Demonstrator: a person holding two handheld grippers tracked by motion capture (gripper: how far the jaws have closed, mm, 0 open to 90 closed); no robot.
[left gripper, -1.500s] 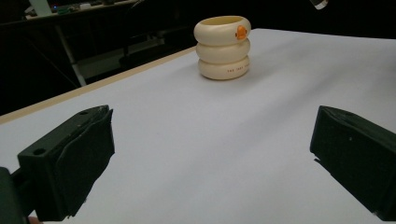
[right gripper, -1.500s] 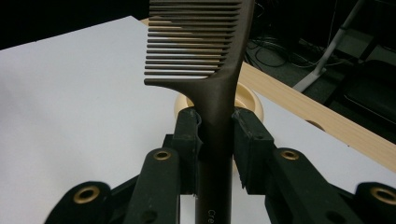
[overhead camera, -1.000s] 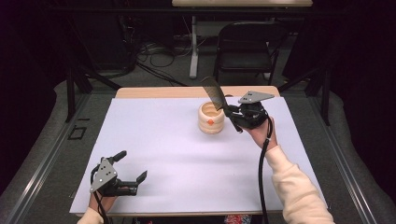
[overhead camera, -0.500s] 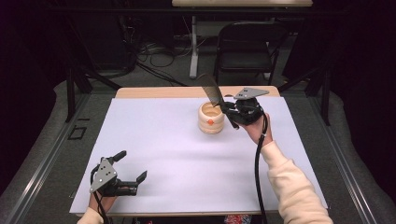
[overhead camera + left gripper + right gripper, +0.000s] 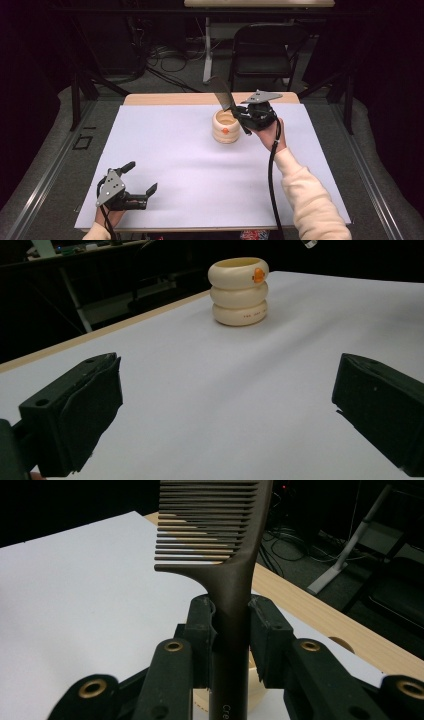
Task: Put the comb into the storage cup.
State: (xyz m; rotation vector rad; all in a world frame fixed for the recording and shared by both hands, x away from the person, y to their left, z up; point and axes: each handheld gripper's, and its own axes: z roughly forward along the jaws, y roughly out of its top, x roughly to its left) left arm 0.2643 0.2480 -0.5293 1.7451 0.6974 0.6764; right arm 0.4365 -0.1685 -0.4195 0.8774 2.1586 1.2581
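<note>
Partly hidden comb (image 5: 225,560) handle between gripper (image 5: 232,630) pads

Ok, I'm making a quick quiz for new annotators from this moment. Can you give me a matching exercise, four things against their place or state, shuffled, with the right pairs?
Things:
1. comb
2. cream holder
3. left tool
4. right tool

Places or states:
A. open, low at the near left of the white sheet
B. shut on a brown handle, beside the ringed pot
C. stands at the far middle of the sheet, an orange spot on its rim
D. held upright, teeth at the top

Pairs: 1-D, 2-C, 3-A, 4-B
</note>
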